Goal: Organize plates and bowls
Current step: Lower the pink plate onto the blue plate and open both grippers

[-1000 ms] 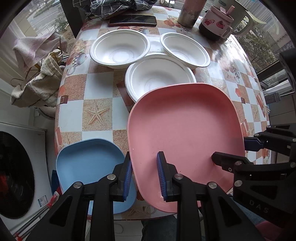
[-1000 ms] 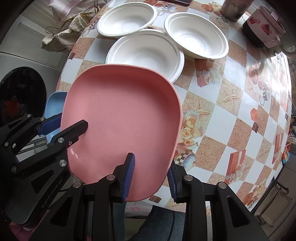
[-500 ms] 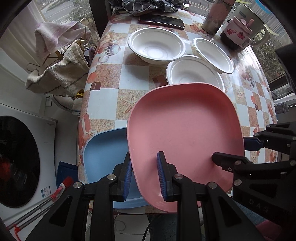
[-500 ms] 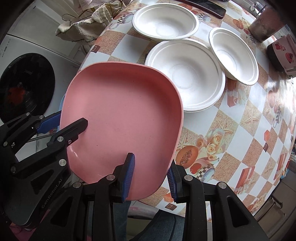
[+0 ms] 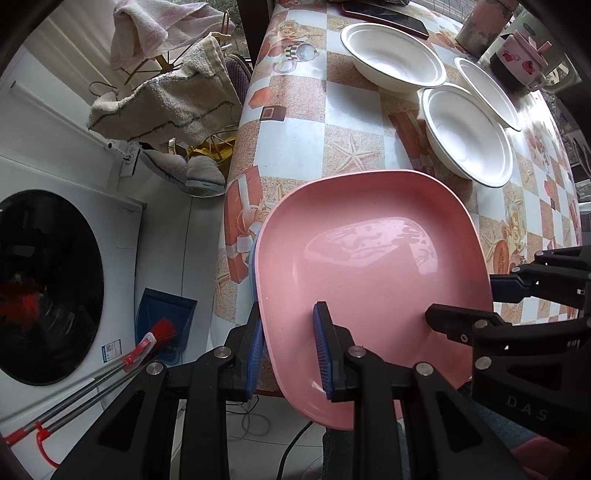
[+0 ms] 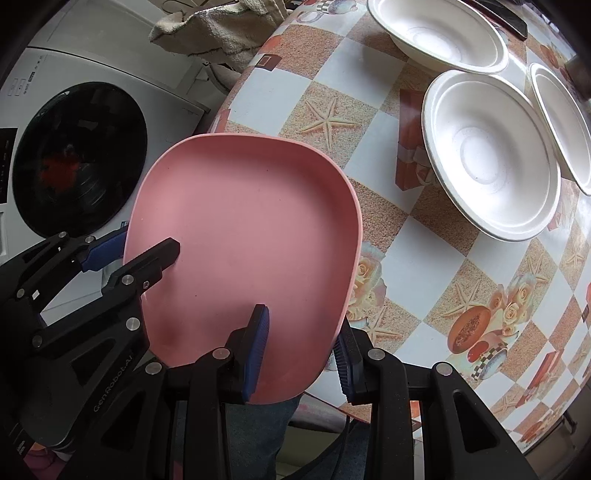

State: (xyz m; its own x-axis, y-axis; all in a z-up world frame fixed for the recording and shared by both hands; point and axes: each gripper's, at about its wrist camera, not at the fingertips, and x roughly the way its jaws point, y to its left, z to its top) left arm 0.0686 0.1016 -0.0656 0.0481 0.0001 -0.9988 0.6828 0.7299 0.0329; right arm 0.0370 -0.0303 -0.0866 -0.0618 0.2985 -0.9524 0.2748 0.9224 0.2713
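Note:
Both grippers hold a large pink plate [image 5: 369, 266] by its near rim, over the table's near left corner. My left gripper [image 5: 290, 350] is shut on the plate's left near edge, and it also shows at the left of the right wrist view [image 6: 129, 254]. My right gripper [image 6: 301, 350] is shut on the right near edge of the pink plate [image 6: 243, 236]. A blue plate [image 5: 253, 266] lies underneath, only a thin sliver showing at the pink rim. I cannot tell whether the two plates touch. Three white bowls [image 5: 395, 61] [image 5: 469, 136] [image 5: 487, 92] sit farther back on the table [image 5: 295, 147].
A washing machine [image 5: 48, 284] stands left of the table, with towels on a rack [image 5: 166, 103] behind it. A dustpan and red brush [image 5: 162, 325] lie on the floor. A phone [image 5: 384, 18], a tumbler [image 5: 476, 26] and a mug [image 5: 521, 62] stand at the table's far end.
Both grippers have carried the pink plate left and slightly down, over the blue plate, which is now almost fully covered. The bowls have slid away to the upper right of both views.

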